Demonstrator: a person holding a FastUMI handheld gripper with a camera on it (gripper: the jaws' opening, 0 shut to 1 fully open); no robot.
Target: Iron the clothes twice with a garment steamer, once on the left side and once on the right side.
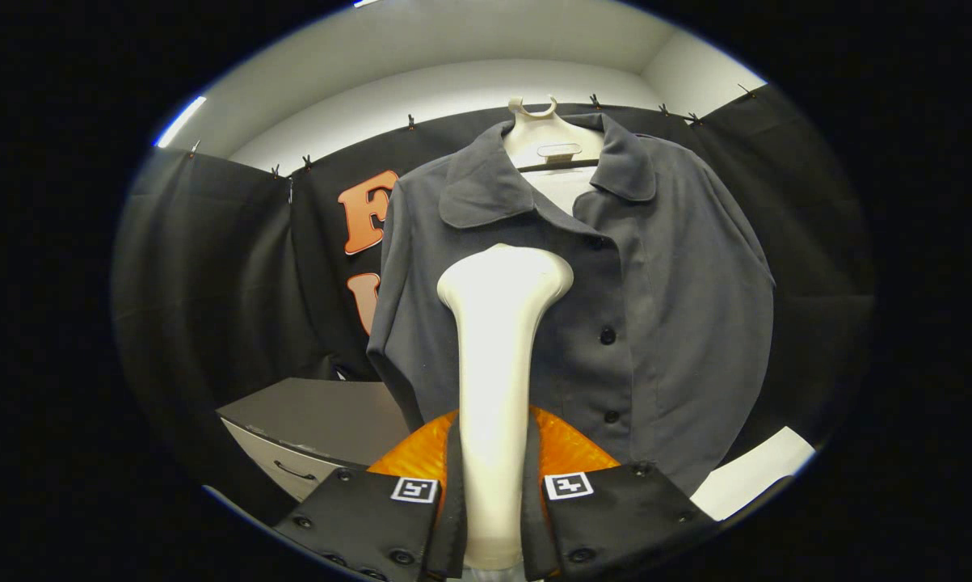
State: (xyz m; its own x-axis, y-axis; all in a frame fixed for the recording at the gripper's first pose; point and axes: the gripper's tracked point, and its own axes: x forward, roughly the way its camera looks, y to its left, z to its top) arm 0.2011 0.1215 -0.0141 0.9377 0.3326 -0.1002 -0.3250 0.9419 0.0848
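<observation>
A dark grey button-up shirt (663,299) hangs on a white hanger (544,133) against the booth's wall, straight ahead of my fingers. My gripper (494,485) is shut on the white garment steamer (498,364), both fingers pressing on its handle. The steamer stands upright between the fingers. Its broad head (506,275) is up against the shirt's chest, just left of the button line and below the collar. I cannot tell whether the head touches the cloth.
A grey cabinet with a drawer handle (316,420) stands low to the left of the shirt. An orange object (409,457) shows just behind the fingers. A white sheet or surface (756,473) lies low to the right.
</observation>
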